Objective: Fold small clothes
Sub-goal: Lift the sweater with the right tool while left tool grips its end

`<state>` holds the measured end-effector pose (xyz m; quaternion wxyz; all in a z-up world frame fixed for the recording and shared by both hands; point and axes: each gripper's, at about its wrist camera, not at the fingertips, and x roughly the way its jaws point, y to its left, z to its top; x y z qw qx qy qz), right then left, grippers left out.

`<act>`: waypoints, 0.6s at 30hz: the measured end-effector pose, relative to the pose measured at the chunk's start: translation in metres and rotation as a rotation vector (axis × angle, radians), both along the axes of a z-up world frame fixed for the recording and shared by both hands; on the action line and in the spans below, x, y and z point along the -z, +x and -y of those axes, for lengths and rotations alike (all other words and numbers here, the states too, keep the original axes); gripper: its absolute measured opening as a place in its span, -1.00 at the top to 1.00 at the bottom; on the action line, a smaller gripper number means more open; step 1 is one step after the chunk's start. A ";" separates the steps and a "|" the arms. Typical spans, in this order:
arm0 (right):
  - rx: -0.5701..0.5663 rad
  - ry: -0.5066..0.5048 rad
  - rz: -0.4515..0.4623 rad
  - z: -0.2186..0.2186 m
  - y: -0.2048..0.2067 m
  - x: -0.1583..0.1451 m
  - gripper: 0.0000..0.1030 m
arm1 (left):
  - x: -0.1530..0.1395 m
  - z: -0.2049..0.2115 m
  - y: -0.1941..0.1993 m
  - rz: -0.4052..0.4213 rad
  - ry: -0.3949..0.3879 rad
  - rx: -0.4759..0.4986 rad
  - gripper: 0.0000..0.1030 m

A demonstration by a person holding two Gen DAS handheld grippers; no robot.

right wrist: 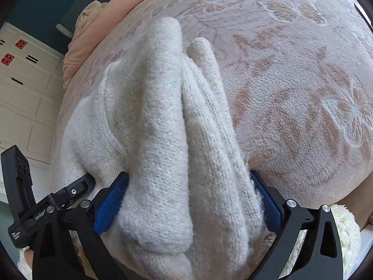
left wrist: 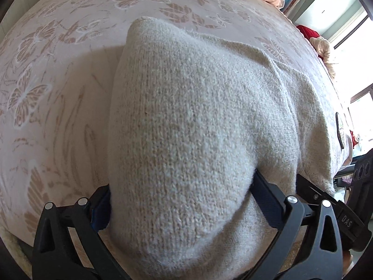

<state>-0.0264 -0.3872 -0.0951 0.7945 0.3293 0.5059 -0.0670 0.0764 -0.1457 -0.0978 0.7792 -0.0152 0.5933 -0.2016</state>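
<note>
A pink bedspread with woven butterflies is covering the bed; beyond it a peach quilt is bunching at the far edge, near white cabinet doors. A cream knitted sweater is lying on the bedspread, folded into thick layers. The left gripper and the right gripper are each standing spread wide, a sweater fold bulging between the blue pads.
</note>
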 end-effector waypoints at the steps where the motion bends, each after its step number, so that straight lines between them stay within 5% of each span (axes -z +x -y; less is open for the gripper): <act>1: -0.004 0.017 0.016 -0.001 0.001 -0.002 -0.43 | -0.003 0.001 0.000 -0.003 0.009 0.005 -0.81; 2: -0.004 0.047 0.028 -0.001 0.001 -0.005 -0.10 | -0.008 0.003 -0.002 -0.004 0.015 0.011 -0.74; 5: 0.017 0.070 0.058 -0.002 -0.002 -0.025 0.31 | -0.032 0.010 -0.009 0.037 0.053 0.067 -0.21; 7: 0.016 0.064 0.107 -0.007 -0.007 -0.047 0.35 | -0.053 0.011 -0.015 0.076 0.054 0.102 0.06; 9: 0.003 0.032 0.167 -0.017 -0.012 -0.078 0.36 | -0.076 0.011 -0.020 0.100 0.017 0.123 0.12; 18: 0.012 -0.088 0.517 -0.036 -0.058 -0.237 0.37 | -0.218 -0.006 -0.046 0.343 -0.180 0.198 0.16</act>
